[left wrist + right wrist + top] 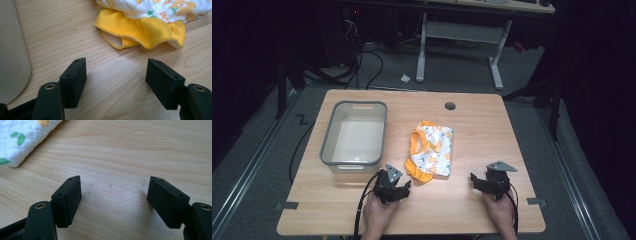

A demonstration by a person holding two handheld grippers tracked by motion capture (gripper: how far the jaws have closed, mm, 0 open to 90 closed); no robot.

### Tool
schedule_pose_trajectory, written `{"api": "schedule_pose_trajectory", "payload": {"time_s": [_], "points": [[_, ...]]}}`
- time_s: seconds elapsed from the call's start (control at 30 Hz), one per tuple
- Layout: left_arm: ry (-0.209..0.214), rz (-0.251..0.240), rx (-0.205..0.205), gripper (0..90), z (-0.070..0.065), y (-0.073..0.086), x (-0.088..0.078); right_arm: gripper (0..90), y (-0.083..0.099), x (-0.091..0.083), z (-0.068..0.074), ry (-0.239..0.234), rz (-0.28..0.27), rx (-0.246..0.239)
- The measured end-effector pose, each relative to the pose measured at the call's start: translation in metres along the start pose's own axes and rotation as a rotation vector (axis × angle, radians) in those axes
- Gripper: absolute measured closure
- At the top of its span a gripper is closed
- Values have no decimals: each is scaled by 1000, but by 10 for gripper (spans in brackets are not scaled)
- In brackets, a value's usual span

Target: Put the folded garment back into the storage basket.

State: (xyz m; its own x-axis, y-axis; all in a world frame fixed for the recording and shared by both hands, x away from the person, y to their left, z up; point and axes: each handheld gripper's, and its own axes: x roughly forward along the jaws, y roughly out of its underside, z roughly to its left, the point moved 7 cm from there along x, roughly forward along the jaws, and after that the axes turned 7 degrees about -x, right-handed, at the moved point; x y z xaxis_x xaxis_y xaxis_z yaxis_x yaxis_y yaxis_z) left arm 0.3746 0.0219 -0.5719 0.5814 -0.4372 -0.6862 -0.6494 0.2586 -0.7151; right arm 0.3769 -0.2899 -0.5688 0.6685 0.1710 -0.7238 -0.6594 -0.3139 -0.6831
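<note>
Two grippers on a wooden table (472, 210): left gripper (399, 189), right gripper (482, 182); tub (354, 162) beside a garment (430, 150) mid-table. Left gripper view: jaws apart, empty, garment (145, 30) just ahead. Right gripper view: jaws apart, empty, garment corner (22, 140) upper left.

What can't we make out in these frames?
- Garment: type unclear in high view, too small and bunched; its far part is cut off by the top edge in left gripper view.
- Bin: left gripper view shows one wall, cropped by the left edge.
- Left tongs, right tongs: small in high view.
</note>
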Motion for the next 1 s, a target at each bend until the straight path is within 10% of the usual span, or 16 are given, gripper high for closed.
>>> {"api": "schedule_pose_trajectory", "payload": {"time_s": [1.0], "points": [[23,14,19,257,-3,0,1,278,0,0,0,-3,0,-3]]}}
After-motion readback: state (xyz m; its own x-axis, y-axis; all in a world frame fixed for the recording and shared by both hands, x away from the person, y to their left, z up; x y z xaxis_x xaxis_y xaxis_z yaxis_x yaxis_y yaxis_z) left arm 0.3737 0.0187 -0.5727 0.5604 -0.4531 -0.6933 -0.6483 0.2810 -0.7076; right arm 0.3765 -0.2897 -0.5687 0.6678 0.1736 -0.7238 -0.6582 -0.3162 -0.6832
